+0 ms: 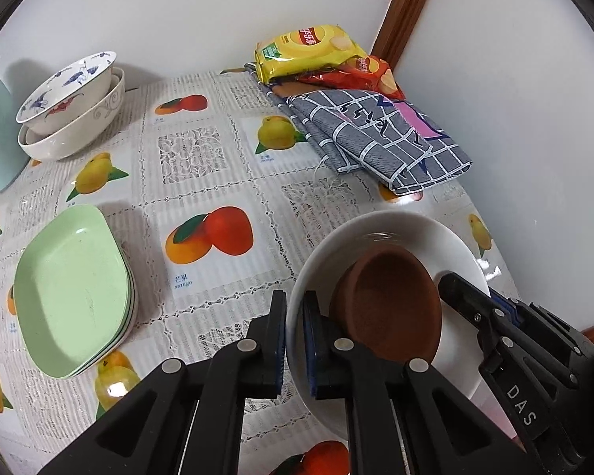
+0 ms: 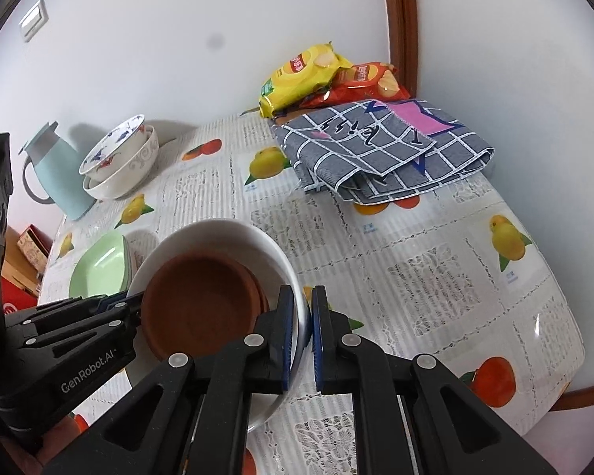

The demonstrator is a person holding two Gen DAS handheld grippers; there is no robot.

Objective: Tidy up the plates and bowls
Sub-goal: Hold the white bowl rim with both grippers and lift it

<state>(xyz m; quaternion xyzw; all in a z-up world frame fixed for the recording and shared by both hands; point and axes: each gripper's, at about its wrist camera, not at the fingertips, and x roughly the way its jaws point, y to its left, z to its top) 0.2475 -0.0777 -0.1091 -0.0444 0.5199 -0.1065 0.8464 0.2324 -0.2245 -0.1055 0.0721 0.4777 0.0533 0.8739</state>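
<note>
Left wrist: both tongs clamping white bowl.

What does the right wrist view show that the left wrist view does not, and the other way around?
Only the right wrist view: the blue jug's lid and handle, a wall switch, boxes beside the table.
Only the left wrist view: the green plates seen whole.
Both: the white bowl with brown dishes inside, each hand-held gripper on its rim, stacked bowls, cloth, chip bags.
</note>
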